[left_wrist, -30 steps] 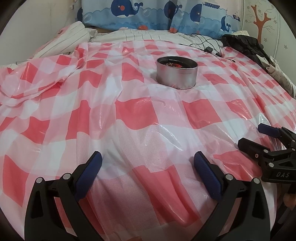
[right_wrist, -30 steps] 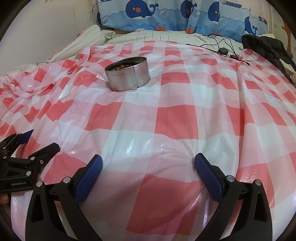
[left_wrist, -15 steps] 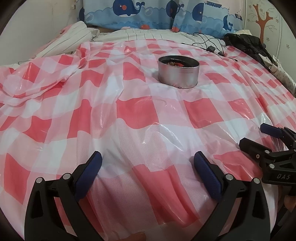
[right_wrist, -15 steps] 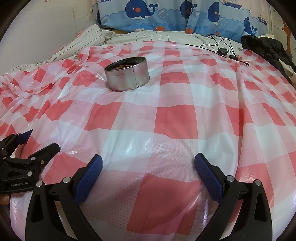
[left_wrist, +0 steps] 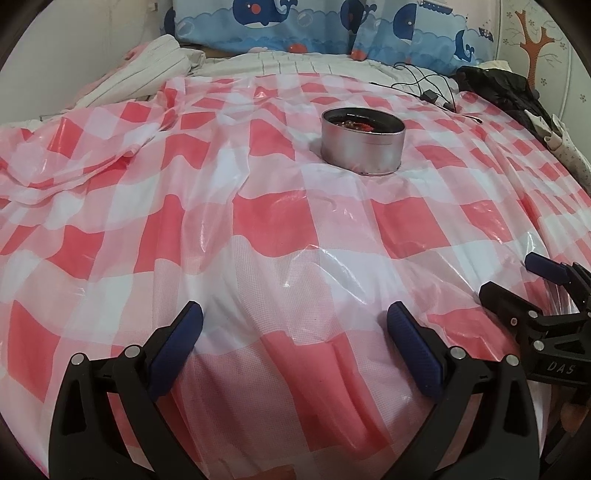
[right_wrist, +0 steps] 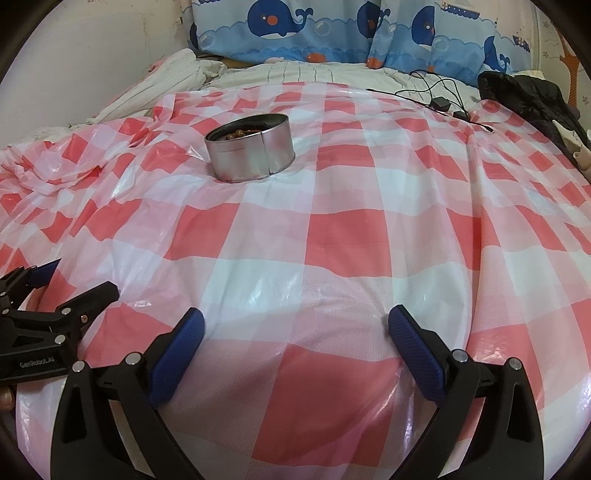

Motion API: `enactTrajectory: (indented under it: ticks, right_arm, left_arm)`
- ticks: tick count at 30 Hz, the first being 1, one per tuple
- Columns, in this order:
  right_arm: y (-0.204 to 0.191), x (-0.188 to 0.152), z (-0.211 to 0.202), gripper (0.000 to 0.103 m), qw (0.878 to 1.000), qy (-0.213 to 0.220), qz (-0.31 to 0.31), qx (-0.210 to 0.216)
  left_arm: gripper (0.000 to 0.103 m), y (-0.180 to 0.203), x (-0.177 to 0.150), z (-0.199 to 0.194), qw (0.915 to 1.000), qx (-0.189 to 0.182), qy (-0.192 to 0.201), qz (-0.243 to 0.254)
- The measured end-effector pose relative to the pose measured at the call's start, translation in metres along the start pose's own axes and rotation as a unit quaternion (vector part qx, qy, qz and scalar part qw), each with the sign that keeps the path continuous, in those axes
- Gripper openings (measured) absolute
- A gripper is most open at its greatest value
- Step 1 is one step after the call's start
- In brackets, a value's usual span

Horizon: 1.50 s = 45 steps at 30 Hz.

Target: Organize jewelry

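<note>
Left wrist view: the left gripper [left_wrist: 294,325], black with blue ribbed pads, fills the lower frame with its jaws spread wide and nothing between them, above a glossy red-and-white checked plastic sheet [left_wrist: 207,236]. A round, open, silver metal tin [left_wrist: 362,146] stands upright on the sheet, upper centre-right; brown and red beaded jewelry [left_wrist: 356,125] lies inside it. The right gripper [left_wrist: 535,291] enters at the right edge, jaws parted and empty, well apart from the tin.

Right wrist view: the right gripper spans the lower frame, jaws wide apart, holding nothing. The tin sits upper left of centre, brown beads visible inside. The left gripper shows at the lower left edge. Blue whale-print pillows [right_wrist: 332,29] line the top; a black cable [right_wrist: 436,99] and dark garment [right_wrist: 532,99] lie upper right.
</note>
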State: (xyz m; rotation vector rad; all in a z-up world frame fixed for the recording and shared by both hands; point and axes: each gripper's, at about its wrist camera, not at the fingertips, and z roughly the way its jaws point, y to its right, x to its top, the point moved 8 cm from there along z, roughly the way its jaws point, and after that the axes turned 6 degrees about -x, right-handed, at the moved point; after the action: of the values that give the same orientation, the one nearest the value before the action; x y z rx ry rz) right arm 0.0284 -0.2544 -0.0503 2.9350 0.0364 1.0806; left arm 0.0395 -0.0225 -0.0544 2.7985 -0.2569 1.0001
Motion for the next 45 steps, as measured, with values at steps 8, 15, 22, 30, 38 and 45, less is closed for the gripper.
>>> enactTrajectory:
  ticks: [8, 15, 22, 30, 38, 45]
  right_arm:
    - [-0.0010, 0.0004, 0.0028, 0.096, 1.000, -0.005, -0.002, -0.005]
    - [-0.0023, 0.0002, 0.0045, 0.096, 1.000, -0.008, -0.003, -0.009]
    - [-0.0029, 0.0008, 0.0063, 0.096, 1.000, -0.010, -0.004, -0.012]
    - [-0.0029, 0.0010, 0.0062, 0.096, 1.000, -0.010, -0.004, -0.011]
    - [-0.0030, 0.0012, 0.0063, 0.096, 1.000, -0.010, -0.004, -0.011]
    - [-0.0030, 0.0014, 0.0064, 0.096, 1.000, -0.010, -0.004, -0.011]
  left_arm:
    - [0.096, -0.0003, 0.0000, 0.0012, 1.0000, 0.006, 0.000, 0.001]
    - [0.096, 0.0004, -0.0005, 0.0025, 0.9999, 0.013, -0.002, 0.002]
    - [0.096, -0.0002, 0.0000, 0.0030, 0.9999, 0.015, -0.004, 0.001]
    - [0.096, 0.0000, 0.0001, 0.0031, 0.9999, 0.014, -0.004, 0.002]
    - [0.096, -0.0001, 0.0000, 0.0032, 0.9999, 0.014, -0.003, 0.002]
    - [0.096, -0.0002, -0.0001, 0.0034, 0.9999, 0.014, -0.003, 0.001]
